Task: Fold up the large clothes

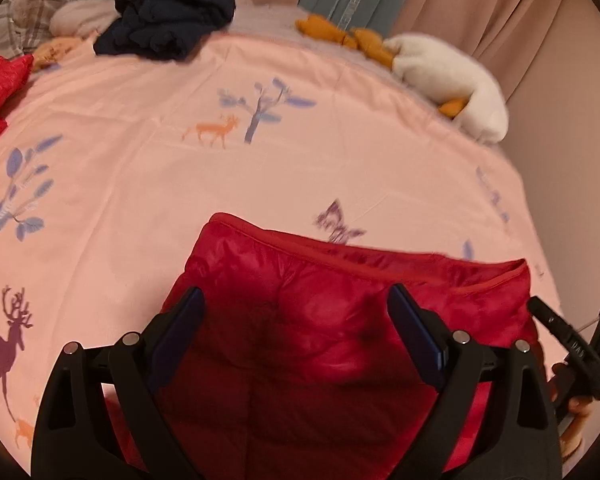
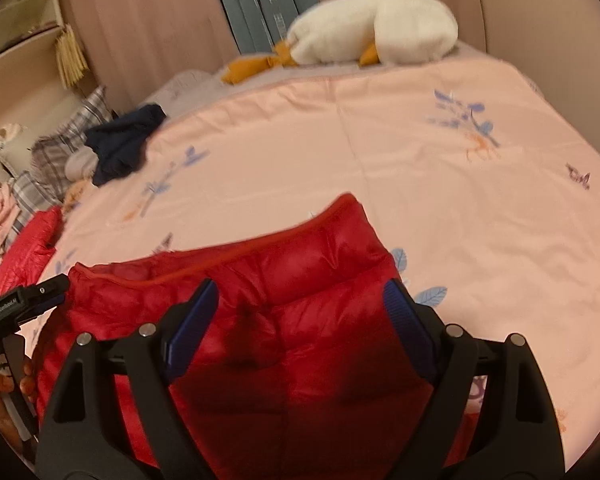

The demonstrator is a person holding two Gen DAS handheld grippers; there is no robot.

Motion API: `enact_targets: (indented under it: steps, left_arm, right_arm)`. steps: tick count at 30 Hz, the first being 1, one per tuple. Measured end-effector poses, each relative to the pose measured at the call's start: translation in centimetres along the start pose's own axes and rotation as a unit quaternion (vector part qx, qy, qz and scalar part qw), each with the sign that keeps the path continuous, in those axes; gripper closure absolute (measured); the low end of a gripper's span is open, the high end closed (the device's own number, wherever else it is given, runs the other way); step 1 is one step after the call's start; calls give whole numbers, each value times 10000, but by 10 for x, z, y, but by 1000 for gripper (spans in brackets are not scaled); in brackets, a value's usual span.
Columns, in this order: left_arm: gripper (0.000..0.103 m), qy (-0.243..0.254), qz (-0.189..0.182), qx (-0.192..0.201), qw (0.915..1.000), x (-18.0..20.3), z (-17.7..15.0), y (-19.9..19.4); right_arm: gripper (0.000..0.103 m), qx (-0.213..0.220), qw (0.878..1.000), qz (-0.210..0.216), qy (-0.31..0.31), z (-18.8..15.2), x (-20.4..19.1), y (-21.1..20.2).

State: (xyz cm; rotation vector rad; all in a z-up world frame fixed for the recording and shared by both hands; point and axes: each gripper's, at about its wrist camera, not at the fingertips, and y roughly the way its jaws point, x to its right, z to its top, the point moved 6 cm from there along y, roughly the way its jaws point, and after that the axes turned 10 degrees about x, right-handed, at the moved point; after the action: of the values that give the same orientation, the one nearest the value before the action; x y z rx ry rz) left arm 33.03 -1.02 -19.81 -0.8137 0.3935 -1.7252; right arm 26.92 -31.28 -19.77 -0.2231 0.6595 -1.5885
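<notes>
both tools spread wide, pinching nothing: left tool (image 1: 296,312), right tool (image 2: 300,304). red jacket (image 1: 340,300) directly beneath, long edge crosswise, equally near.

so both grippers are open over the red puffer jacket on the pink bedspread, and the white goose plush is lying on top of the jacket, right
Not quite. The white goose plush is not on the red puffer jacket; it lies at the far edge of the pink bedspread, well apart from it, as the right wrist view shows. The left gripper and right gripper are indeed open over the jacket.
</notes>
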Motion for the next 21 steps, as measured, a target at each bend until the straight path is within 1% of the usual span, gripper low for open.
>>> enact_targets:
  steps: [3, 6, 9, 14, 16, 17, 21]
  left_arm:
    - [10, -28, 66, -281, 9996, -6, -10, 17]
    - [10, -97, 66, -377, 9992, -10, -16, 26]
    - [10, -57, 113, -387, 9992, -9, -17, 29]
    - [9, 11, 182, -278, 9994, -7, -16, 25]
    - [10, 10, 274, -132, 9995, -8, -14, 19]
    - [10, 53, 350, 5, 9994, -7, -12, 11]
    - [10, 259, 330, 341, 9985, 2, -10, -20]
  right_arm:
    - [17, -343, 9994, -24, 93, -12, 4, 17]
    - [17, -616, 9975, 100, 332, -25, 10, 32]
    - [16, -658, 9962, 205, 541, -31, 14, 37]
    - [16, -582, 9965, 195, 559, -31, 13, 33]
    - [16, -411, 9975, 121, 555, -26, 13, 23]
    - [16, -302, 9979, 106, 558, -23, 12, 17]
    - [16, 180, 9983, 357, 423, -14, -2, -26]
